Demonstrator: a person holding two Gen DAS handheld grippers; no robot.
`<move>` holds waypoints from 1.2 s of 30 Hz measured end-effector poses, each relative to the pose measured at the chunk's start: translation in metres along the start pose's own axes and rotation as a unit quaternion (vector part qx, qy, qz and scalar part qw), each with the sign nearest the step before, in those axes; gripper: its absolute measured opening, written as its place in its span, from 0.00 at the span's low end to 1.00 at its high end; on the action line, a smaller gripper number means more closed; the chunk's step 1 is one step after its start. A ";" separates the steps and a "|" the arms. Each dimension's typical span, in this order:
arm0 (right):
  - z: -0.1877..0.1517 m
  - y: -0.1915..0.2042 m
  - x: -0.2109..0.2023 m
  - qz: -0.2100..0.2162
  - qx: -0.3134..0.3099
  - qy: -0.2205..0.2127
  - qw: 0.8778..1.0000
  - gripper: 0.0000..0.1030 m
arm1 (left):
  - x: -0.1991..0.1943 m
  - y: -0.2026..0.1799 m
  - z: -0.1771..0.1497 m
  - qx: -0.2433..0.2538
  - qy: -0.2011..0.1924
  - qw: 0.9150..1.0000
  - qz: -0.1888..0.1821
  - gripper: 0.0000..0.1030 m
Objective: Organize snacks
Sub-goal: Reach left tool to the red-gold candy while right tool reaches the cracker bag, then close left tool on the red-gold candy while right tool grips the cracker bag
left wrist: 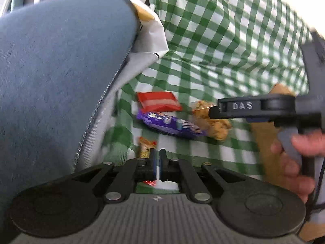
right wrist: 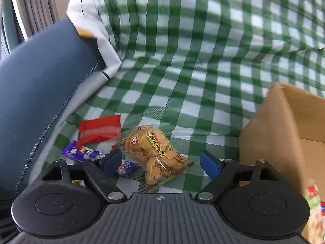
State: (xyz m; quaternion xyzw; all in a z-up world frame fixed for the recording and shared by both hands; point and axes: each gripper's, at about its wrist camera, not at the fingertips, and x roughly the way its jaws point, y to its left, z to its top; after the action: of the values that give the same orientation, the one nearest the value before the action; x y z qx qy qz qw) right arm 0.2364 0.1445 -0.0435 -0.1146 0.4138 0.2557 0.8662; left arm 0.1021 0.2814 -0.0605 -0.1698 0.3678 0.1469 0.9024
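The cardboard box point(right wrist: 284, 134) and a green-red packet point(right wrist: 314, 207) run off frame.

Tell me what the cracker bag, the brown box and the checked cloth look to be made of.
Cracker bag: clear glossy plastic film, probably; the crackers show through it.
Brown box: matte corrugated cardboard, judging by its frayed top corner.
Checked cloth: soft woven fabric, seemingly; it creases and drapes.

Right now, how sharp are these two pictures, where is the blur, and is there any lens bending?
Left wrist view: the checked cloth and red packet are smeared; the shut left gripper is crisp. Right wrist view: cloth and cardboard box are streaked; the cracker bag reads clearly. Both bend straight checks into curves near the edges.
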 end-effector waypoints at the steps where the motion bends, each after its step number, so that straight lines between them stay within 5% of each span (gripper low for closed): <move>1: 0.002 0.001 0.007 0.001 -0.004 0.006 1.000 0.83 | 0.004 -0.002 -0.001 0.005 0.008 1.000 -0.001 0.09; 7: 0.010 0.005 0.044 0.013 -0.022 0.045 0.999 0.86 | 0.018 -0.026 -0.006 0.076 0.013 0.996 0.047 0.17; 11: 0.006 0.000 0.056 0.013 -0.016 0.060 0.998 0.85 | 0.019 -0.034 -0.009 0.099 0.004 0.993 0.059 0.36; 13: 0.006 -0.001 0.059 0.010 -0.019 0.061 0.998 0.81 | 0.017 -0.035 -0.007 0.098 -0.009 0.993 0.061 0.36; 15: 0.005 -0.001 0.056 0.006 -0.024 0.057 0.998 0.59 | 0.019 -0.034 -0.006 0.095 -0.004 0.993 0.062 0.37; 19: 0.004 -0.005 0.038 0.019 -0.019 0.051 0.998 0.50 | 0.019 -0.032 -0.005 0.093 -0.012 0.993 0.076 0.37; 24: -0.004 -0.008 -0.013 0.012 -0.011 0.025 1.000 0.48 | 0.034 -0.034 -0.011 0.118 0.026 0.988 0.093 0.37; 29: -0.033 -0.008 -0.072 0.017 -0.017 0.018 1.000 0.48 | 0.027 -0.029 -0.010 0.097 0.022 0.992 0.077 0.20; 36: -0.103 0.000 -0.134 0.027 -0.028 0.044 0.998 0.48 | 0.004 -0.010 -0.011 0.016 0.031 0.999 -0.025 0.19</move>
State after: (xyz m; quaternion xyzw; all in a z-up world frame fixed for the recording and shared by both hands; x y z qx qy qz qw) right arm 0.0987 0.0557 -0.0047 -0.1390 0.4472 0.2849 0.8364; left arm 0.1021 0.2684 -0.0682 -0.1687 0.3933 0.1128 0.8967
